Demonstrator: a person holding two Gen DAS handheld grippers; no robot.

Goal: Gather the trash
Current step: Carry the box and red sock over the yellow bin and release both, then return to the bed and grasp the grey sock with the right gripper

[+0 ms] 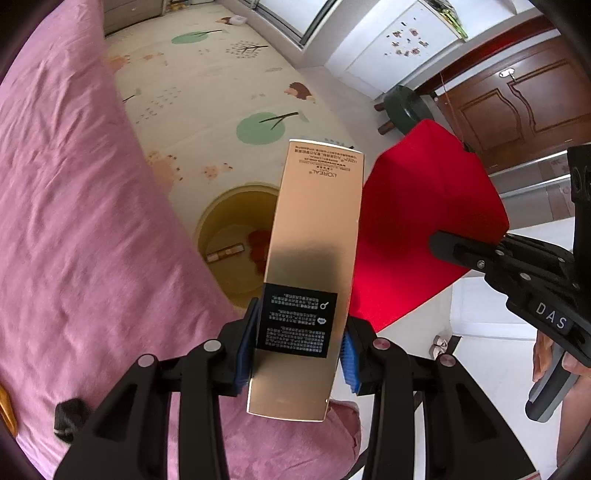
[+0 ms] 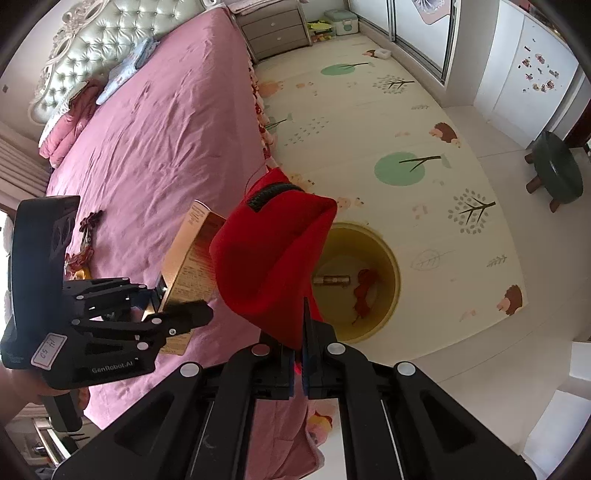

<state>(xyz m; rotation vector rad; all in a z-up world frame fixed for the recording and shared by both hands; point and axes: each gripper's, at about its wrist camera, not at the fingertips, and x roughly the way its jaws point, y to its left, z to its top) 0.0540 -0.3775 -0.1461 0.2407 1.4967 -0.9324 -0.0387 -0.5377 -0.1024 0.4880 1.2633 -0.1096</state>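
My left gripper (image 1: pixel 299 349) is shut on a tall gold L'Oreal carton (image 1: pixel 314 236), held over the edge of the pink bed above a yellow bin (image 1: pixel 221 218). My right gripper (image 2: pixel 301 354) is shut on a red paper bag (image 2: pixel 273 254) with a black cord handle, held beside the carton. The red bag (image 1: pixel 417 221) also shows in the left wrist view with the right gripper (image 1: pixel 439 240) on it. The yellow bin (image 2: pixel 384 258) stands on the play mat and holds a small box (image 2: pixel 330 280) and red scraps (image 2: pixel 364 291). The carton (image 2: pixel 192 258) and left gripper (image 2: pixel 173 306) show in the right wrist view.
The pink bed (image 2: pixel 147 140) fills the left, with small red scraps (image 2: pixel 86 236) on it. A patterned play mat (image 2: pixel 369 129) covers the floor. A green stool (image 2: pixel 557 170) stands at the right, a nightstand (image 2: pixel 273 33) at the bed head, a brown door (image 1: pixel 517 103) beyond.
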